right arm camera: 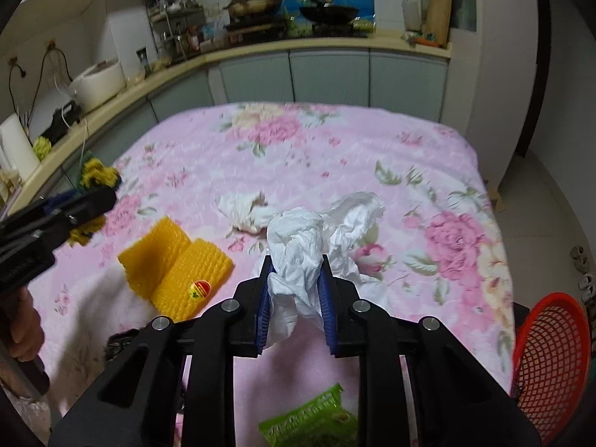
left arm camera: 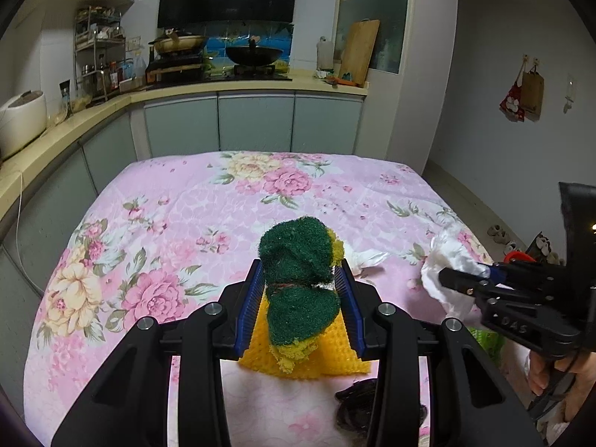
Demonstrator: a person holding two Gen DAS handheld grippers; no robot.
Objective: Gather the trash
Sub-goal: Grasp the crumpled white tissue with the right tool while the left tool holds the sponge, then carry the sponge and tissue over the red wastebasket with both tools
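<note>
Left wrist: left claw (left arm camera: 302, 279) clenches one scouring pad (left arm camera: 298, 253); right claw (right arm camera: 295, 273) grips one tissue (right arm camera: 296, 246); two more tissue wads (right arm camera: 244, 210) lie beyond.

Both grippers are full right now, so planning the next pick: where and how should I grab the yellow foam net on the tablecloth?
Take the yellow foam net by its raised fold, the ridge where the upright flap meets the flat half carrying the sticker. Come down from above with the jaws straddling that ridge. The flat half hugs the tablecloth and offers no edge; the standing flap gives both fingers purchase. I'd expect the soft mesh to compress easily.
</note>
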